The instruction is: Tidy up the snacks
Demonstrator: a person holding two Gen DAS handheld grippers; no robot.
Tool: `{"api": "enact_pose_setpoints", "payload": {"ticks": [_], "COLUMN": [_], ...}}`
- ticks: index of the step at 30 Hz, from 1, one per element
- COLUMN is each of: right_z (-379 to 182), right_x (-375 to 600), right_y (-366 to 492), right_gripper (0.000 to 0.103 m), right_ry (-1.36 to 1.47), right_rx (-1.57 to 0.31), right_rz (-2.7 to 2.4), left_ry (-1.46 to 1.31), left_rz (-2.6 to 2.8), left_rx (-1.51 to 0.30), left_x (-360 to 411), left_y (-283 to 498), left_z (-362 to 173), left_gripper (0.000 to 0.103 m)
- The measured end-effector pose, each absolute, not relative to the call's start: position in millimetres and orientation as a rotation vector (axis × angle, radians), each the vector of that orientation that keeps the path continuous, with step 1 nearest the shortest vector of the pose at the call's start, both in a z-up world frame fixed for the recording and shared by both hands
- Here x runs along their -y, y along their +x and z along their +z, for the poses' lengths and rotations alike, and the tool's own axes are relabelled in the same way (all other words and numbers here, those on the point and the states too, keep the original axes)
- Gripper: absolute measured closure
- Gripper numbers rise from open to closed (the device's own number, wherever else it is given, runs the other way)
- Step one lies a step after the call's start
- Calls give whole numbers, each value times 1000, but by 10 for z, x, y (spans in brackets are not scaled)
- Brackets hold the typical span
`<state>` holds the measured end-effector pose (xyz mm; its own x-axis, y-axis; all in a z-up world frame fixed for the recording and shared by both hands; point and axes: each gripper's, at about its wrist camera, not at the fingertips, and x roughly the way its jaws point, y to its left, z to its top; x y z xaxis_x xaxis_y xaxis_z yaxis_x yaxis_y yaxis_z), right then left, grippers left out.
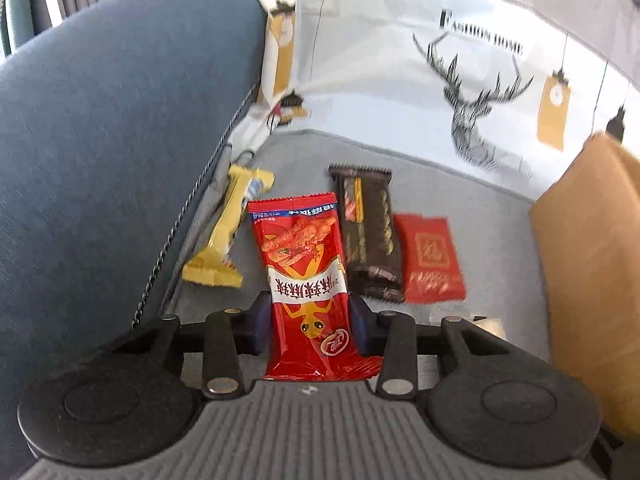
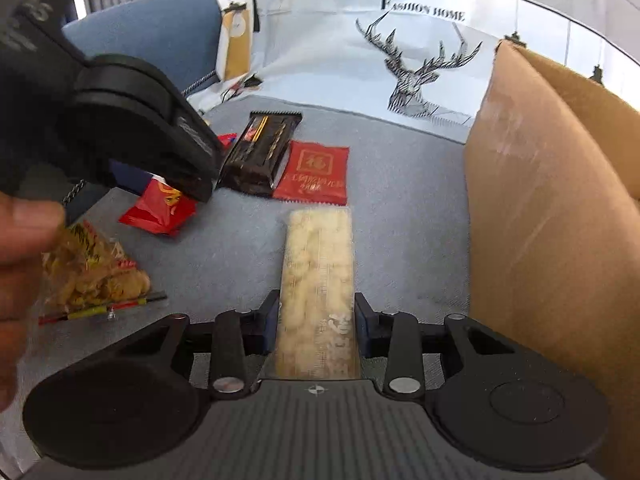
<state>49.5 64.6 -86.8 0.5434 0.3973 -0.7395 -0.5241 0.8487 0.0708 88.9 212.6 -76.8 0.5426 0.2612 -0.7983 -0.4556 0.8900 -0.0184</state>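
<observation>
Two wrist views over a grey fabric seat (image 1: 460,208), probably a sofa cushion, on which the snacks lay. Behind the seat stood a white cushion (image 1: 400,80) printed with a line-drawn stag, hanging lamps and the words "Fashion Home"; a blue cushion (image 1: 112,128) with corded piping rose at the left, and a brown cardboard box (image 2: 532,208) stood on the seat at the right. Striped curtain folds showed at the far upper left of the left view. The left gripper (image 1: 308,320) had its jaws narrowed onto a red packet (image 1: 304,264) with a gecko motif; the pads met both edges of the packet, whose far end lay toward the white cushion. Beside it lay a yellow wrapper (image 1: 224,236) against the blue cushion, then a dark bar (image 1: 368,236) and a flat red sachet (image 1: 432,260), the bar overlapping the sachet's edge. The right gripper (image 2: 316,320) stood partly closed on a clear pack (image 2: 318,280) of pale pieces, held lengthwise between its pads near the box. In the right view the left gripper appeared from the side, over the red packet, with part of a hand (image 2: 20,260) at the left edge and a clear bag (image 2: 92,272) of golden snacks resting on the seat below it.
</observation>
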Motion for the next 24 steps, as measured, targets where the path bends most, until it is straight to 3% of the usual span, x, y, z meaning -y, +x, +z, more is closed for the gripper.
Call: {"api": "enact_pose_setpoints", "payload": {"ticks": [24], "right_z": [119], "right_x": [-204], "right_y": [372], "right_gripper": [65], "right_ry": [-89], "right_rx": [-599], "right_rz": [537], "left_ry": [-373], "left_rz": [334], "left_rx": [-632], "left_x": [-2021], "left_y": [617], "left_z": [-155], "left_gripper": [60]}}
